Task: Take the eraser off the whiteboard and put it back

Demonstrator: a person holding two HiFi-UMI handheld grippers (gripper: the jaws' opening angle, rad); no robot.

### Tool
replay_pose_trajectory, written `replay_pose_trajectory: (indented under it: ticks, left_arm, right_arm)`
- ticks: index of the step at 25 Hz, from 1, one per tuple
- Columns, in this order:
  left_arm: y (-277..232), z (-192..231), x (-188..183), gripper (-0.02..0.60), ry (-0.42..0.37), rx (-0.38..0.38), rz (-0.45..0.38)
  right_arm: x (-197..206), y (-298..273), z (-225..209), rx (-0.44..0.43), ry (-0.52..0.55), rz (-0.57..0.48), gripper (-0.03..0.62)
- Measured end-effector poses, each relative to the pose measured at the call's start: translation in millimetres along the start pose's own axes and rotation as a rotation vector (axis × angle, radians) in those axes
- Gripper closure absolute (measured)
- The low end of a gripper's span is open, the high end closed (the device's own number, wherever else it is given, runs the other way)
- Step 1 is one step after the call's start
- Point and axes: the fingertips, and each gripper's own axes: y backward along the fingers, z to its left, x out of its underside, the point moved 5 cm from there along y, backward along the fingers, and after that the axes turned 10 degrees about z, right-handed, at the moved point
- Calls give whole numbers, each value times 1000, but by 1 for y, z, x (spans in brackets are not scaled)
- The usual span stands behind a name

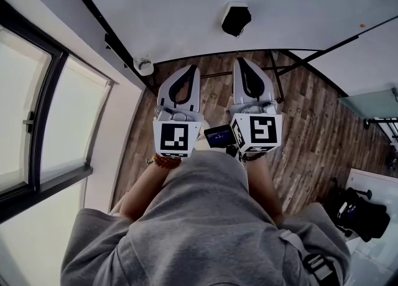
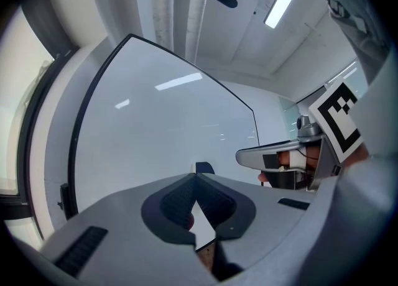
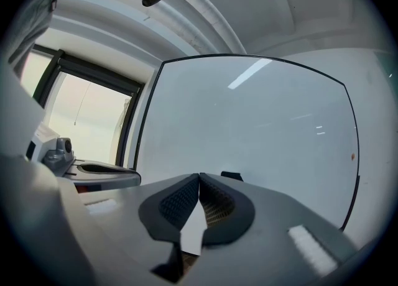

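Looking down in the head view, the left gripper (image 1: 190, 70) and right gripper (image 1: 242, 62) sit side by side, facing the whiteboard (image 1: 186, 5). The black eraser (image 1: 236, 19) clings to the whiteboard ahead of the right one. In the left gripper view, the jaws are pressed together on nothing. The right gripper view shows the same, with a dark sliver (image 3: 231, 175) behind the tips, probably the eraser.
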Motion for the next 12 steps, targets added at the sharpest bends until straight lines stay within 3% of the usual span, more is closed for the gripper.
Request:
replay_pose_trajectory:
  ticks: [12]
  left_arm:
    - [-52, -13, -1, 574, 7, -27, 34]
  right_arm:
    - [12, -30, -47, -28, -24, 22, 580]
